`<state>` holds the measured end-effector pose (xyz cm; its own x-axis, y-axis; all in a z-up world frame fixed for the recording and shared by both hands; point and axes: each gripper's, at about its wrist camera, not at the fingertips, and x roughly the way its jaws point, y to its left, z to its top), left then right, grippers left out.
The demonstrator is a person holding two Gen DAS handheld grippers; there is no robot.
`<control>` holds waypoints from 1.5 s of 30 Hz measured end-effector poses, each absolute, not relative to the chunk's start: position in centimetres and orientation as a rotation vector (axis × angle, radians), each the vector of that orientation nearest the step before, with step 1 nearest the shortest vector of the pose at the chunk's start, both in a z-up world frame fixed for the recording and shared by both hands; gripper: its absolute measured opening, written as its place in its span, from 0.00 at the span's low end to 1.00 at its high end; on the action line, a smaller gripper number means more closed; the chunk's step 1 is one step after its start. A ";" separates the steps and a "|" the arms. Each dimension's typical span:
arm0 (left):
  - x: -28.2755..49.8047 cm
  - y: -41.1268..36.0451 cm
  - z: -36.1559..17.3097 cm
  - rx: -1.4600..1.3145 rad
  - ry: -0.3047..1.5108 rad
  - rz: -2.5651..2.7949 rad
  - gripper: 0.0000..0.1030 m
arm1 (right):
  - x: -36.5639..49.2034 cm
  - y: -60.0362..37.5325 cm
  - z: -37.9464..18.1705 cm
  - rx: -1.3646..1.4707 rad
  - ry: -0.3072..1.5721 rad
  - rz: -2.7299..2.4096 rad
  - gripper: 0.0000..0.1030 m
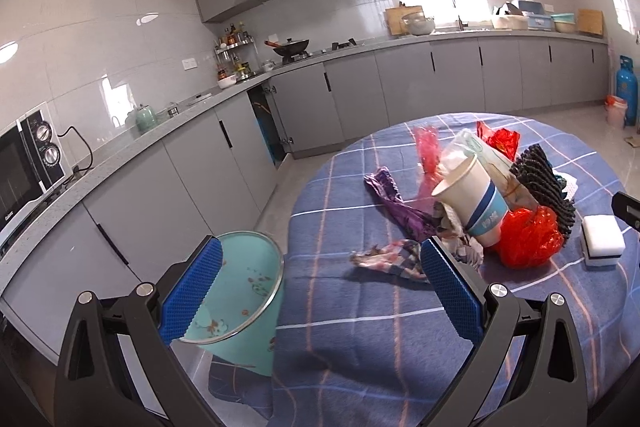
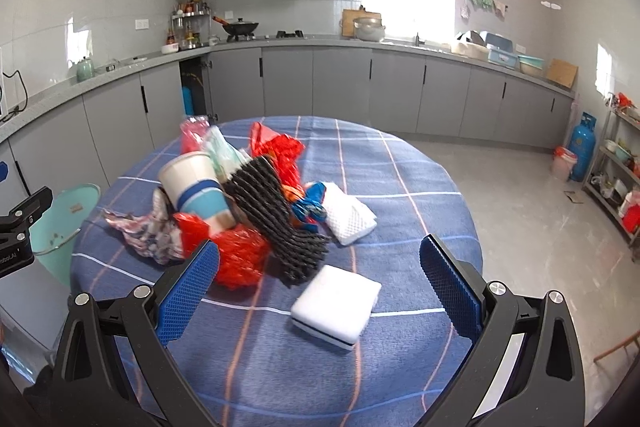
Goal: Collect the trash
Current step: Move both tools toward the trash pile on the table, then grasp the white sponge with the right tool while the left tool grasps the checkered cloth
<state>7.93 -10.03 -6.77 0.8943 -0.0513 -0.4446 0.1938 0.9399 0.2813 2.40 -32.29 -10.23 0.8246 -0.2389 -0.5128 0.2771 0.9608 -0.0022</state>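
We hold both tongs apart and empty: the left gripper (image 1: pixel 320 283) near the teal bin (image 1: pixel 244 291) beside the table (image 2: pixel 420 179), the right gripper (image 2: pixel 320 285) above a white sponge (image 2: pixel 336 307). Farther, the trash pile (image 2: pixel 240 211) with a paper cup (image 2: pixel 196 183) lies on the cloth. We judge that almost everything is left.

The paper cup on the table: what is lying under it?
The paper cup lies tilted on the pile, resting on a red plastic bag and crumpled patterned wrappers. Whatever is directly beneath its base is covered and cannot be seen.
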 end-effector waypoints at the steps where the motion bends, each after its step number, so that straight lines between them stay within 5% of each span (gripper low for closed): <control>1: 8.1 -10.4 -7.0 0.330 0.453 -0.130 0.95 | 2.5 -32.4 -10.5 0.076 0.540 -0.277 0.96; 30: 10.5 -12.7 -11.3 0.317 0.522 -0.116 0.95 | 2.9 -35.2 -15.1 0.091 0.590 -0.265 0.94; 36: 10.7 -13.0 -12.2 0.306 0.541 -0.130 0.95 | 4.1 -35.2 -16.7 0.122 0.645 -0.215 0.79; 38: 10.9 -13.0 -12.4 0.296 0.554 -0.140 0.95 | 4.3 -35.2 -17.2 0.130 0.675 -0.179 0.65; 45: 10.9 -13.2 -12.6 0.287 0.565 -0.177 0.95 | 3.8 -35.3 -16.9 0.149 0.666 -0.153 0.57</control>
<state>10.93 -13.21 -12.58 0.8306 -0.0865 -0.5500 0.2430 0.9451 0.2184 3.76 -35.29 -16.94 0.7757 -0.0932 -0.6242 0.1883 0.9782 0.0880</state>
